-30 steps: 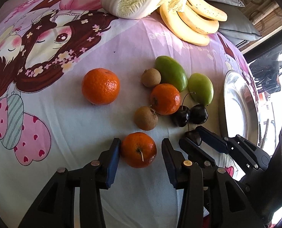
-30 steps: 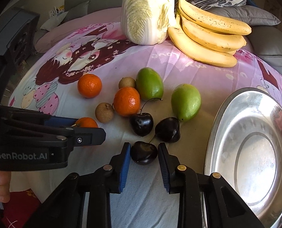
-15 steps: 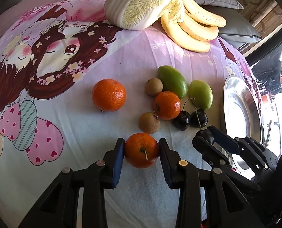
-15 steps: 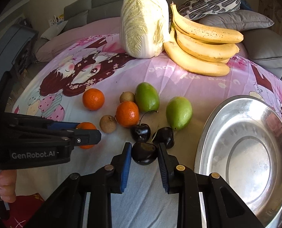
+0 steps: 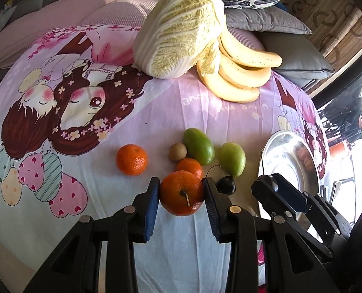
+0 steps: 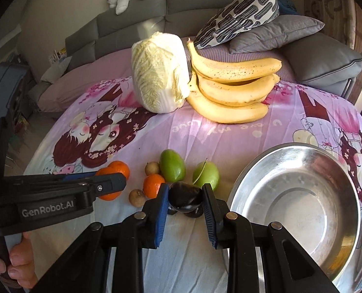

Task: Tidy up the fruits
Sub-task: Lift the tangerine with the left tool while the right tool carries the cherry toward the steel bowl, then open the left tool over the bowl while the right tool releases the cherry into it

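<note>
Tangerine [image 5: 181,193] pinched in left claw [image 5: 181,195] marked "GenRobot.AI"; right claw [image 6: 185,201] pinches a cherry [image 6: 184,196].

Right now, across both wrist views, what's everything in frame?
tangerines: three, orange; two on cloth, one held
mangoes: two, green, mid-cloth
longans: two, brown, beside tangerines
cherries: dark; one held, others partly hidden beneath
bananas: one bunch, yellow, far side
cabbage: one, pale, beside bananas
basin: one, steel, right
cushions: several, grey or patterned, behind
left gripper: black, jaws just closed, clamping tangerine
right gripper: black, clamping cherry
hand: one, holding left gripper
</note>
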A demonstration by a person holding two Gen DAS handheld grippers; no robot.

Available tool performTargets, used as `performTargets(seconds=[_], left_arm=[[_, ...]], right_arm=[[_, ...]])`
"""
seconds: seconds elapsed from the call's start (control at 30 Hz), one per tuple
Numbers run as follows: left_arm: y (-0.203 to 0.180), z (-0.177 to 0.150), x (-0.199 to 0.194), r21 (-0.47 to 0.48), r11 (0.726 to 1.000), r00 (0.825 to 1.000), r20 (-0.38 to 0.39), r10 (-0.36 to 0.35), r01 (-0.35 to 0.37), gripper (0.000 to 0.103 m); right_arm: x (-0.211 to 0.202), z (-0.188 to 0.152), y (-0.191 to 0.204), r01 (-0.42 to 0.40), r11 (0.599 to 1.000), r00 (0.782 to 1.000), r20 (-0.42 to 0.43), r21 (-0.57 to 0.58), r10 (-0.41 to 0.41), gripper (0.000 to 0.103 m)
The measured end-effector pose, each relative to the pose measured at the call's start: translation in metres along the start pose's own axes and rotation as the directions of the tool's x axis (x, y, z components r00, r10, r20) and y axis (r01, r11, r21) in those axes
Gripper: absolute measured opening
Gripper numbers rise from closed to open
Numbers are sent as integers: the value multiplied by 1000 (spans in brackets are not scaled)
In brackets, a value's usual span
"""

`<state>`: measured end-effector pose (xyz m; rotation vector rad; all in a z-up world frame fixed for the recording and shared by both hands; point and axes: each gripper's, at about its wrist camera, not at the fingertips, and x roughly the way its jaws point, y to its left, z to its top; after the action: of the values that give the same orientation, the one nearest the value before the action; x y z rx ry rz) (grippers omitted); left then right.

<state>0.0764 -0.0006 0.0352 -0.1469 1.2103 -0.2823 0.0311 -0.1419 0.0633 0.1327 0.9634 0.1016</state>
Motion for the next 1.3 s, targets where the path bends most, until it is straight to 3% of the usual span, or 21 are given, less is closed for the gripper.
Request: performTargets(seconds=[0.27, 0.77, 1.03, 1.3], left_arm=[[-41, 19, 1, -1, 1000, 999, 33, -13, 13, 38], [-143, 26, 37, 121, 992, 999, -30, -36, 40, 38], [-181, 28, 42, 174, 984, 999, -29, -45, 49, 38], [-191, 14, 81, 185, 983, 994, -111, 6, 15, 38]], right_arm=[[-13, 7, -36, 59, 995, 997, 34, 77, -62, 30], [-28, -9, -139, 224, 943, 973, -6, 244, -230, 29], [-31, -16, -164, 240, 926, 970, -27, 290, -243, 29], [-15, -22, -174, 252, 925, 968, -94, 286, -234, 30]])
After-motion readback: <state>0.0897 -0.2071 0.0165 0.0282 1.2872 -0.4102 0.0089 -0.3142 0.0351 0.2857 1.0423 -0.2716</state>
